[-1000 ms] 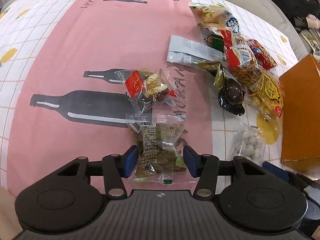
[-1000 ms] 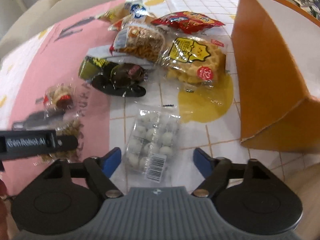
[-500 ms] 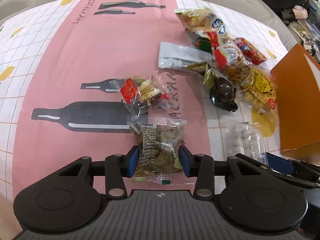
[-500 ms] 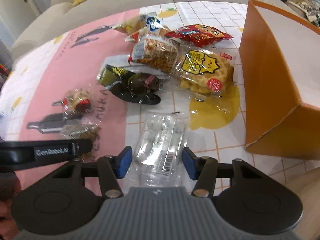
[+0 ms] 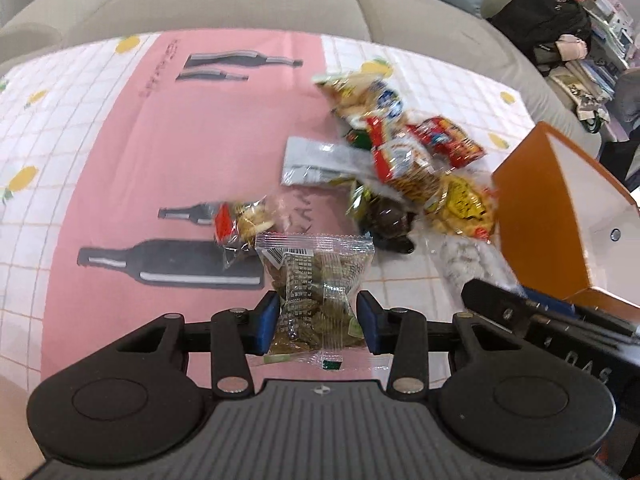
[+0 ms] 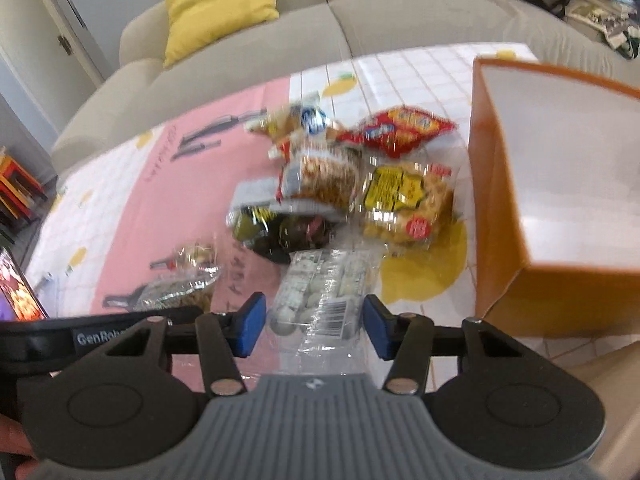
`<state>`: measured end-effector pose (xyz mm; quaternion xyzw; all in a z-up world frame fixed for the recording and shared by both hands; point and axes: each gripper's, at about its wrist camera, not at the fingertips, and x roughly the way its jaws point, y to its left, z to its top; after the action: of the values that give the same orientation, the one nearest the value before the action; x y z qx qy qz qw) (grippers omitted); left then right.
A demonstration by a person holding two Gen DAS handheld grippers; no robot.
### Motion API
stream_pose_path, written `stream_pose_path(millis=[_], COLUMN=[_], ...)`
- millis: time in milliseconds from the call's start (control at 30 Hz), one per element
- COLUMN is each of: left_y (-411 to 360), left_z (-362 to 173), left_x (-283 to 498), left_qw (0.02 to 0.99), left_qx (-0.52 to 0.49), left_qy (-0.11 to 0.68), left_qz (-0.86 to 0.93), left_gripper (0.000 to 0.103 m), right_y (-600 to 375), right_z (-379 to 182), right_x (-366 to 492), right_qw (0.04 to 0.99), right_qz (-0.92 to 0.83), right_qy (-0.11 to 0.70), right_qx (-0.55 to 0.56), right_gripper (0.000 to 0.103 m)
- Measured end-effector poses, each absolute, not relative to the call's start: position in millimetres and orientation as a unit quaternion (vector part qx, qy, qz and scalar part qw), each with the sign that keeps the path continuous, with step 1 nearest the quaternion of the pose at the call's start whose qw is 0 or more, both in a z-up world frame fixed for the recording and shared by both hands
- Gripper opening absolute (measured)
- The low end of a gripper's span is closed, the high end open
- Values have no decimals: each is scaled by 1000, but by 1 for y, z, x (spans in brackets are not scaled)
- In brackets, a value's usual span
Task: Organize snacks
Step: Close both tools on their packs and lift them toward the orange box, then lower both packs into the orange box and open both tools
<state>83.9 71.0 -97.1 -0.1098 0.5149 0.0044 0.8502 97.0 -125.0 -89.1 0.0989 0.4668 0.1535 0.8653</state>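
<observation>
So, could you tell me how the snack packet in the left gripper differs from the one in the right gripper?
The green-brown snack packet in the left gripper holds dark olive lumps, while the white-ball packet in the right gripper holds pale round pieces. The first carries a barcode near its far end, the second at its near end. Both are clear plastic bags, each pinched between blue pads.
</observation>
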Motion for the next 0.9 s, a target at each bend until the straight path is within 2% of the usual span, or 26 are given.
stream_pose_path(millis=[300, 500, 700, 900], left_y=[34, -17, -75, -132], left_z=[-53, -20, -13, -36], left_x=[94, 122, 159, 195], left_qw=[871, 874, 855, 813], left_qx=[-86, -65, -48, -13], left_qy=[482, 465, 477, 525], left_qz=[-46, -124, -200, -252], left_gripper=[46, 46, 45, 45], right_y=[-169, -230, -289, -327], right_z=[-36, -12, -15, -46], right_x=[97, 109, 129, 157], right_qw=[891, 904, 906, 883], right_qz=[149, 114, 71, 57], right_qy=[413, 392, 402, 449], right_qx=[119, 126, 115, 120], right_gripper=[51, 51, 51, 52])
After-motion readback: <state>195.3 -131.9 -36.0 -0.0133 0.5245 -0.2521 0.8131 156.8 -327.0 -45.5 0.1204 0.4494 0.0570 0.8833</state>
